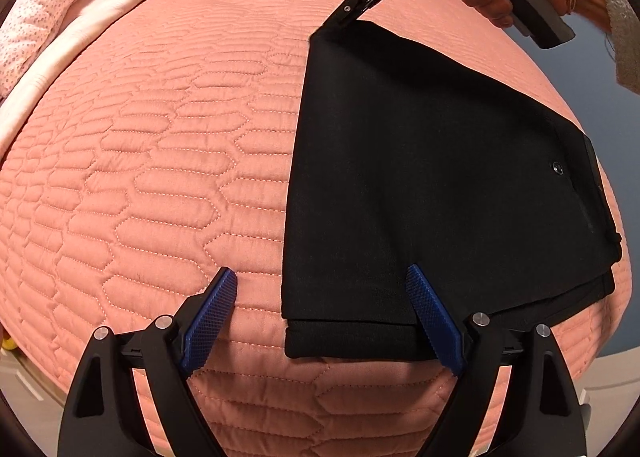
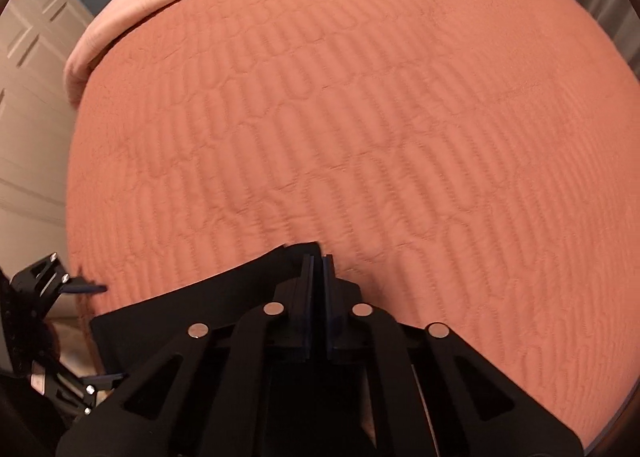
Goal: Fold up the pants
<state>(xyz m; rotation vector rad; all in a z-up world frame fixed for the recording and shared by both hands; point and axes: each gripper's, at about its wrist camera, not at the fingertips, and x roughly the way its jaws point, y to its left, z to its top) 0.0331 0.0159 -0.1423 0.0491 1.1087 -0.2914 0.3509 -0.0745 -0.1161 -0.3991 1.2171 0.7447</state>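
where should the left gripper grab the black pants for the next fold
Probably the near left corner of the pants, coming from the bare bedspread side: the layered edges there lie flat and exposed, matching the far corner the right gripper is shut on.

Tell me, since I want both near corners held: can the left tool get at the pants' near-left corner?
Probably yes: the left tool is open, astride the pants corner, with only quilt around.

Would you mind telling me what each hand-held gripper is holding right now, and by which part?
The right hand-held gripper is shut on the far corner of the folded black pants. The left hand-held gripper is open, holding nothing.
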